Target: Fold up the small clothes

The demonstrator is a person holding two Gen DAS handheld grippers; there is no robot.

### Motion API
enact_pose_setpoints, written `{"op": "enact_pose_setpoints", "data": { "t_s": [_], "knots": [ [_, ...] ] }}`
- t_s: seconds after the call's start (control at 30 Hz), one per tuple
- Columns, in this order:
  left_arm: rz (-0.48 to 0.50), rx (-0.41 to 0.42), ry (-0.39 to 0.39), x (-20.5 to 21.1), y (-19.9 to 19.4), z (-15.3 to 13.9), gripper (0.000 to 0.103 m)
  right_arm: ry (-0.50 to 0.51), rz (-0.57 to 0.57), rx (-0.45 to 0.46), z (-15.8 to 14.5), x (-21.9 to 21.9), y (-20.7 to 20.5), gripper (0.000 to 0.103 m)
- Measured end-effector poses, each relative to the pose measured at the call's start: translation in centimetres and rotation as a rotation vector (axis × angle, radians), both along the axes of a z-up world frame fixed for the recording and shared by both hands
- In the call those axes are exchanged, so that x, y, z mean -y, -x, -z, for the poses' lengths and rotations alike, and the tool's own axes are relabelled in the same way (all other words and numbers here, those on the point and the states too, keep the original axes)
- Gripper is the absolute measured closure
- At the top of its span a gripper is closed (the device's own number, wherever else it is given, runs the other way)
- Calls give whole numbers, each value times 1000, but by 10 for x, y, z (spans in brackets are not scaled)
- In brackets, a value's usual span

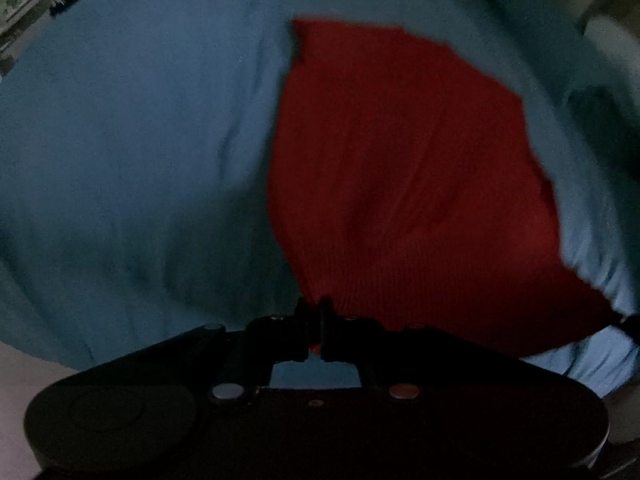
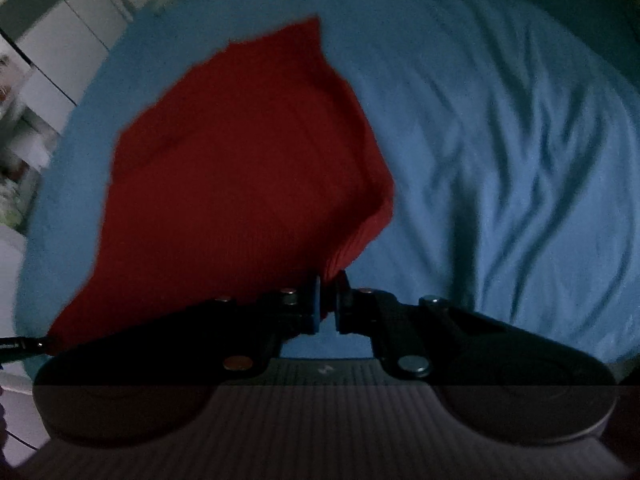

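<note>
A red ribbed garment (image 1: pixel 400 184) lies on a blue bedsheet (image 1: pixel 140 140). My left gripper (image 1: pixel 315 322) is shut on the garment's near left corner. In the right wrist view the same red garment (image 2: pixel 232 168) spreads to the left, with a folded ridge along its right edge. My right gripper (image 2: pixel 329 304) is shut on its near right corner. The tip of the right gripper shows at the far right of the left wrist view (image 1: pixel 632 324), and the left gripper's tip shows at the far left edge of the right wrist view (image 2: pixel 20 346).
The blue sheet (image 2: pixel 500 140) is wrinkled to the right of the garment. White cabinets and shelves (image 2: pixel 52 40) stand beyond the bed's left edge. The light is dim and both views are blurred.
</note>
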State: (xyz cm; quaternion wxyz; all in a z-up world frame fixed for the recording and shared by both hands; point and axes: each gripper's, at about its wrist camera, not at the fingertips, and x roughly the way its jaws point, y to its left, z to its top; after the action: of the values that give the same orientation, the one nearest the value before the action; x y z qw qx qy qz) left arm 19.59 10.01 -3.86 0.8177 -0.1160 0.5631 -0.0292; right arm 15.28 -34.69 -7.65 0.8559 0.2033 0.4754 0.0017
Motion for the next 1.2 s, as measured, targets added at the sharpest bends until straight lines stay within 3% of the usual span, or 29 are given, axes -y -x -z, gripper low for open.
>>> {"op": "enact_pose_setpoints", "data": {
  "t_s": [0.2,0.33,0.4,0.47,0.6,0.7,0.77,1.13,1.2],
  "knots": [
    [-68,179,72,-11,-73,-75,99,-69,32,128,-78,14,-68,82],
    [-71,290,93,-12,-158,-91,99,-142,47,195,-107,27,-155,82],
    [-69,340,80,-11,-211,-86,99,-162,39,205,-108,30,-204,82],
    [-81,359,63,-8,-260,-68,99,-155,37,216,-95,32,-253,82],
    [-139,336,34,-1,-335,-9,99,-139,53,219,-37,33,-344,82],
    [-213,270,37,-1,-369,43,99,-143,91,212,11,31,-387,82],
    [-251,247,21,-4,-376,62,99,-135,107,194,35,29,-406,82],
    [-220,236,-48,-13,-404,88,98,24,57,202,64,20,-454,82],
    [-226,218,-74,-10,-406,87,89,53,28,203,66,14,-457,78]
  ]
}}
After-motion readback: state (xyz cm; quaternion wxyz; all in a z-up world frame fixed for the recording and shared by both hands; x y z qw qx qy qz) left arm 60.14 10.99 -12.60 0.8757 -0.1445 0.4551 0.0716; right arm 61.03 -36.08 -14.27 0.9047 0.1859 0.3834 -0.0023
